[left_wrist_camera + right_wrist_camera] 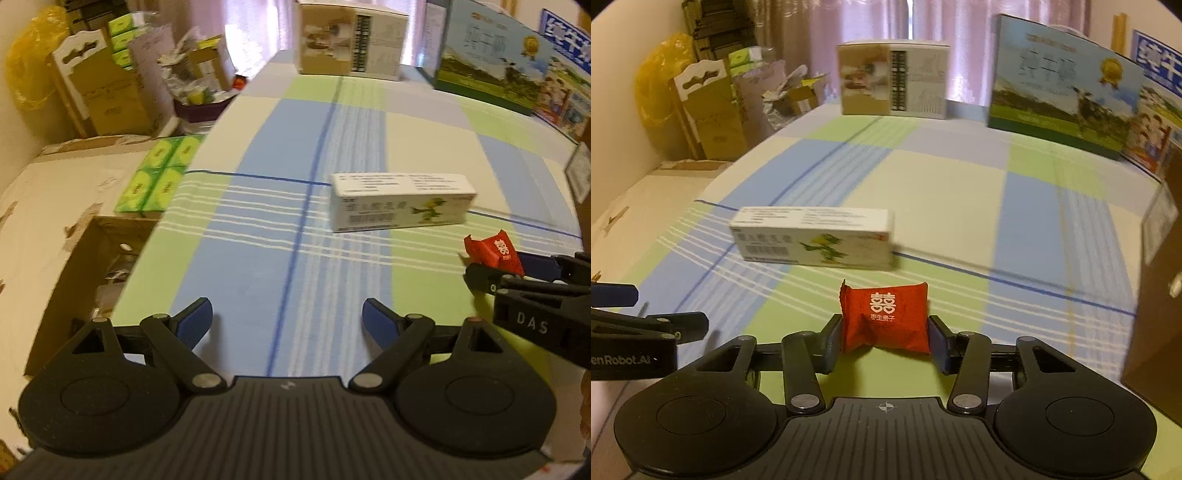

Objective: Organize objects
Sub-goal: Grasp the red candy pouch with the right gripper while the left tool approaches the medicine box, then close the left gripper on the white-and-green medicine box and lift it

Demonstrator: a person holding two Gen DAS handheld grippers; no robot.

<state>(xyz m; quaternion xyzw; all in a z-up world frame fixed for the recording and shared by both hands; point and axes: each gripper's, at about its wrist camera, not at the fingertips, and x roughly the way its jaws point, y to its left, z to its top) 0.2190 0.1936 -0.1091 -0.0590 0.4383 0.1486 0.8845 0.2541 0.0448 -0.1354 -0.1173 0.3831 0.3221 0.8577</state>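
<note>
**Checked sheet, one red packet pinched, one box lying loose**

The surface is a bed or table under a blue, green and cream checked sheet (258,258), with pinkish curtains behind it and piles of cardboard boxes along the left edge.

Left wrist view: the left gripper (287,319) has its blue-padded fingers spread wide with nothing between them, just sheet. A white medicine box (400,201) with a green cartoon figure lies flat around the middle of the sheet. Off to the right, the right gripper (495,264) comes in holding a red packet (495,251).

Right wrist view: the red packet (885,319) sits squeezed between both pads, near the front edge, fingers narrowed onto it. The white medicine box (816,238) lies just beyond, not touching. A tan box (892,79) and a big blue-green carton (1063,88) stand at the far edge.
</note>
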